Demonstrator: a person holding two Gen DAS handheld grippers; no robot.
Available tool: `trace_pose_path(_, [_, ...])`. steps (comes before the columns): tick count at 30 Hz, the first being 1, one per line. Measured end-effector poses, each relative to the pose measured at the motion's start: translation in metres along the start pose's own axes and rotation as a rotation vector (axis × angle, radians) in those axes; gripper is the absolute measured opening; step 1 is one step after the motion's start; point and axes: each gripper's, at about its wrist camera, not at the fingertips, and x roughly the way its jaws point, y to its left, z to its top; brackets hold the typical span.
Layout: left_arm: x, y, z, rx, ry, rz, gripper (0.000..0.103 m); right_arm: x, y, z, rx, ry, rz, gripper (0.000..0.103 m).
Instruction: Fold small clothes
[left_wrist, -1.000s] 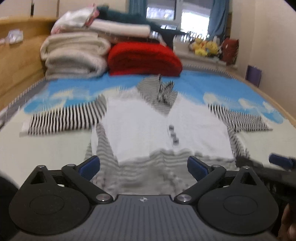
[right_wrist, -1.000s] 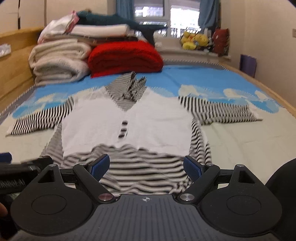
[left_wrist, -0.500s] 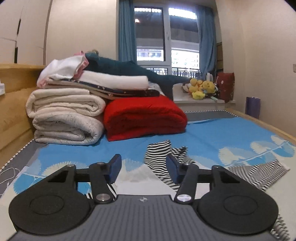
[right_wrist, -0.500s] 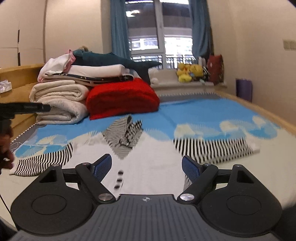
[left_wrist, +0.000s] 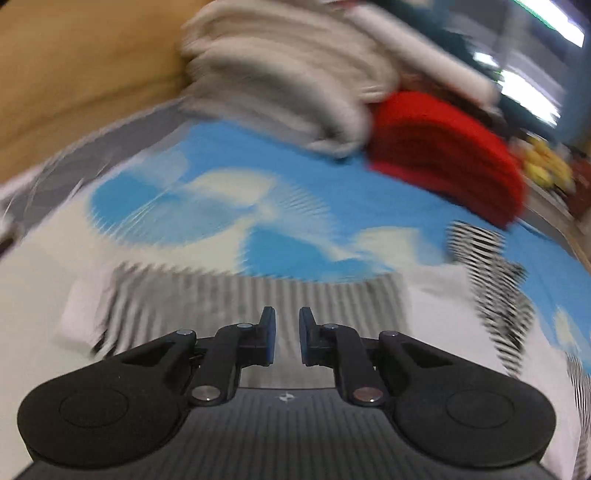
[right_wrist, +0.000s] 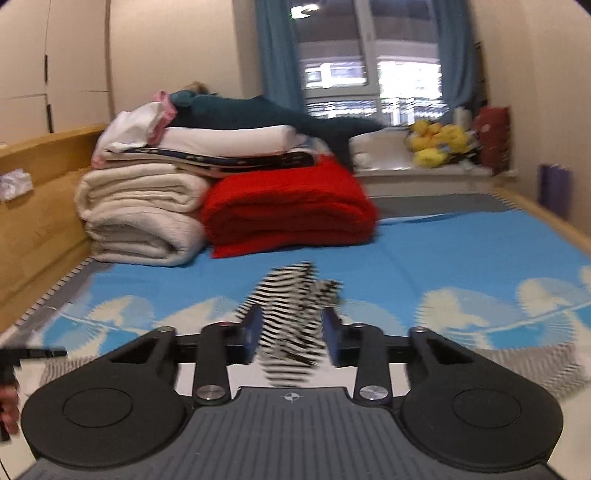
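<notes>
We see the black-and-white striped, white-fronted small garment (left_wrist: 258, 295) flat on the blue-and-white patterned bed mat (left_wrist: 295, 206), sleeve running sideways, collar (right_wrist: 291, 295) away; left gripper (left_wrist: 287, 341) narrowly parted, right gripper (right_wrist: 291, 341) open, both holding nothing.

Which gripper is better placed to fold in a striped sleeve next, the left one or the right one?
Left, probably. The left gripper points at the striped sleeve lying flat just ahead of its narrowly parted jaws. The right gripper faces the striped collar instead. Blur leaves contact uncertain.
</notes>
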Motion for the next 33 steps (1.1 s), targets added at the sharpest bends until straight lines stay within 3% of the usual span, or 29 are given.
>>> trace_pose_path(4, [0.02,0.064,-0.001,-0.204,0.097,0.085,0.015,0.038,0.012,-0.001,0.005,-0.007,0.04,0.033])
trace_pose_path(7, [0.029,0.094,-0.001,-0.3,0.125,0.113,0.019,0.059,0.017,-0.013,-0.018,0.042,0.033,0.035])
trace_pose_path(10, [0.038,0.112,-0.003,-0.356,0.132,0.14,0.032,0.072,0.019,-0.014,-0.009,0.075,0.053,0.035])
trace_pose_path(14, [0.049,0.132,-0.009,-0.473,0.14,0.187,0.033,0.074,0.026,-0.019,-0.061,0.051,0.064,0.035])
trace_pose_path(19, [0.061,0.147,-0.018,-0.558,0.174,0.259,0.033,0.081,0.022,-0.027,-0.077,0.086,0.065,0.034])
trace_pose_path(23, [0.06,0.141,-0.016,-0.551,0.161,0.3,0.032,0.088,0.014,-0.033,-0.06,0.12,0.065,0.016])
trace_pose_path(25, [0.061,0.136,-0.015,-0.533,0.153,0.312,0.018,0.091,0.012,-0.034,-0.05,0.134,0.059,0.014])
trace_pose_path(26, [0.059,0.132,-0.014,-0.512,0.145,0.328,0.005,0.093,0.012,-0.035,-0.047,0.142,0.058,0.014])
trace_pose_path(29, [0.044,0.098,-0.001,-0.364,0.059,0.366,0.005,0.094,0.013,-0.036,-0.053,0.152,0.053,0.014])
trace_pose_path(31, [0.026,0.058,0.01,-0.251,-0.021,0.304,0.005,0.094,0.011,-0.037,-0.063,0.158,0.044,0.014])
trace_pose_path(33, [0.001,0.007,0.018,-0.17,-0.092,0.142,0.005,0.095,0.009,-0.038,-0.064,0.174,0.028,0.014])
